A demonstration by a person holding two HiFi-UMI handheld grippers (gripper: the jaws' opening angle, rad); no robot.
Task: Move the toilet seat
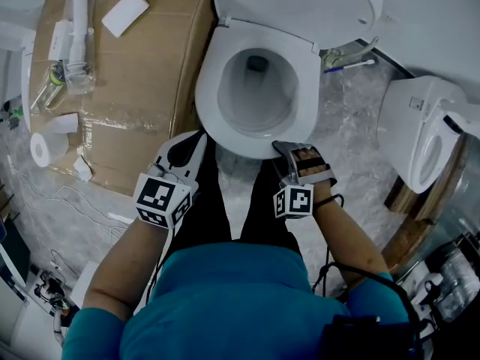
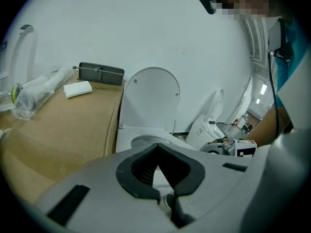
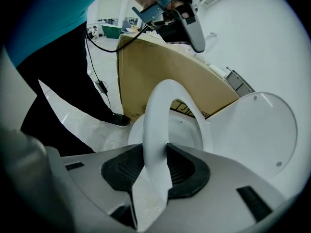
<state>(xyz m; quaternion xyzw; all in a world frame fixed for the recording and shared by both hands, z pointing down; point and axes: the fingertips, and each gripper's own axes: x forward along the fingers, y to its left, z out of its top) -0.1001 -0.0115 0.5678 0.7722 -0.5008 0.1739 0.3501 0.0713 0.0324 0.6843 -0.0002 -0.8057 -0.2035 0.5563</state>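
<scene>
Head view: clamped with the right gripper [image 1: 289, 150] on the front edge of the toilet seat [image 1: 214, 88], above the bowl [image 1: 259, 96], lid [image 1: 315, 6] raised behind. Left gripper [image 1: 184, 152] just beside the front-left of the rim; contact not discernible. Left gripper view: pads [image 2: 136, 171] closed tip to tip, nothing between; seat [image 2: 146, 141] ahead of the jaws, outside them, before the upright lid [image 2: 150, 96]. Right gripper view: jaws of right gripper [image 3: 155, 164] pressed on both faces of the seat ring [image 3: 165, 101], grasped at its front; ring tilted up off the bowl [image 3: 187, 130], lid [image 3: 252, 130] to the right, cardboard box [image 3: 160, 72] beyond.
</scene>
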